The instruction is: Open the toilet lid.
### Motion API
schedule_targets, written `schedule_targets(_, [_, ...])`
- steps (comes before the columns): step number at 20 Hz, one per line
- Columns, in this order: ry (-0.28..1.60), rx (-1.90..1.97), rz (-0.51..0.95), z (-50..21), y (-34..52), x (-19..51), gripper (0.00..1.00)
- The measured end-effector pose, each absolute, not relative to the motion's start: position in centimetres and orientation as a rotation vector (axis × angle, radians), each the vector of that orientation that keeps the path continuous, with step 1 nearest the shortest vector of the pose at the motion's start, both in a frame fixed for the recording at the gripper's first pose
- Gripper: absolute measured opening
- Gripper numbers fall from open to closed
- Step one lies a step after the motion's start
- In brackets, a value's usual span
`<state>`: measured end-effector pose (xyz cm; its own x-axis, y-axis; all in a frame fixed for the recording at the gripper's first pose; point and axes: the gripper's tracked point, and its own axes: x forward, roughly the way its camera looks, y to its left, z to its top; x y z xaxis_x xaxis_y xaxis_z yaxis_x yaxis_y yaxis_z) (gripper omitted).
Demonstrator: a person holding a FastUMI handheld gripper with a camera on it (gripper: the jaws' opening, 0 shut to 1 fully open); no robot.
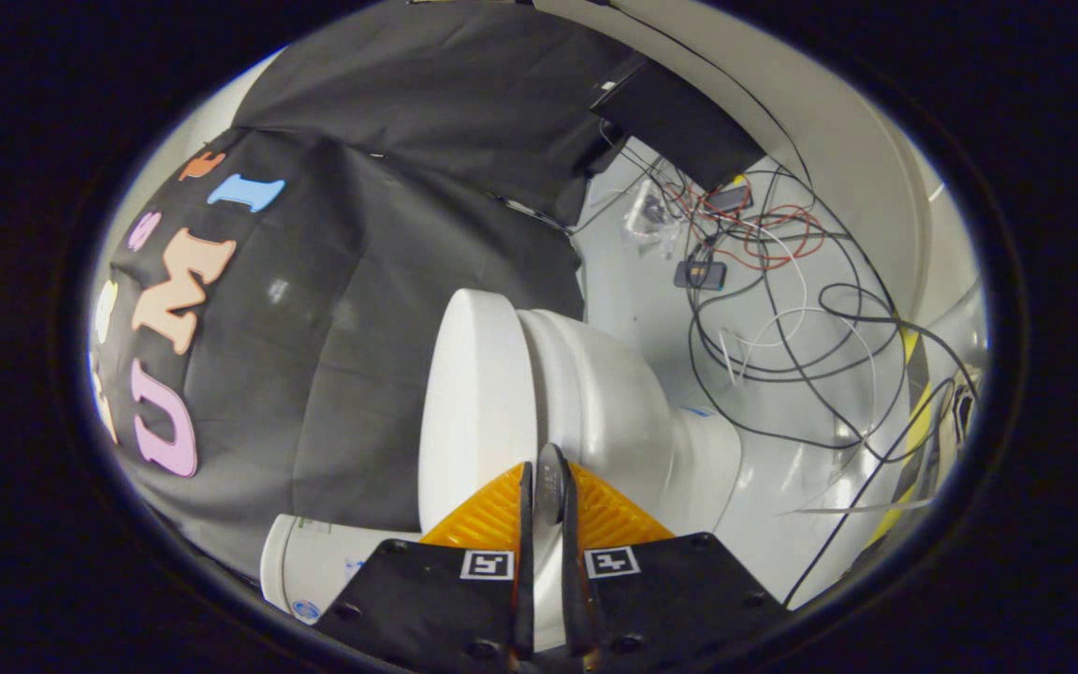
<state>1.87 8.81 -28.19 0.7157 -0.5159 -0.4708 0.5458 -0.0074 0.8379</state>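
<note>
The tool [548, 487] is clenched, its two orange fingers [492, 515] drawn nearly together with a thin sliver of gap; whether they pinch the rim between them cannot be told for sure. The view is rolled on its side, so the toilet looks tipped over. Just ahead of the fingertips runs the seam where the lid [473, 393] meets the bowl [604, 393], the lid on the tool's left, the bowl on its right. The lid looks closed against the bowl, so the opening seems not yet done.

To do this step well, I would keep the tips at that seam, hook the lid's edge, and swing it away from the bowl in an arc about the hinge, slowly, since glazed plastic slips.

Beyond the bowl lies a pale glossy floor [810, 449] strewn with tangled cables [782, 309]. Left of the lid hangs black cloth [361, 309]. Beside the tool's left finger sits a white tub [305, 562].
</note>
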Motion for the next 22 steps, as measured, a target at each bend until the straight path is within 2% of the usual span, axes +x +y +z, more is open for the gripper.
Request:
schedule_targets(6, [-0.019,1.127,-0.751,-20.8,9.5,2.9,0.14])
schedule_targets(13, [-0.050,0.846,-0.556,-11.3,13.8,6.4,0.13])
schedule_targets(22, [-0.057,0.622,-0.354,-5.2,19.7,10.7,0.15])
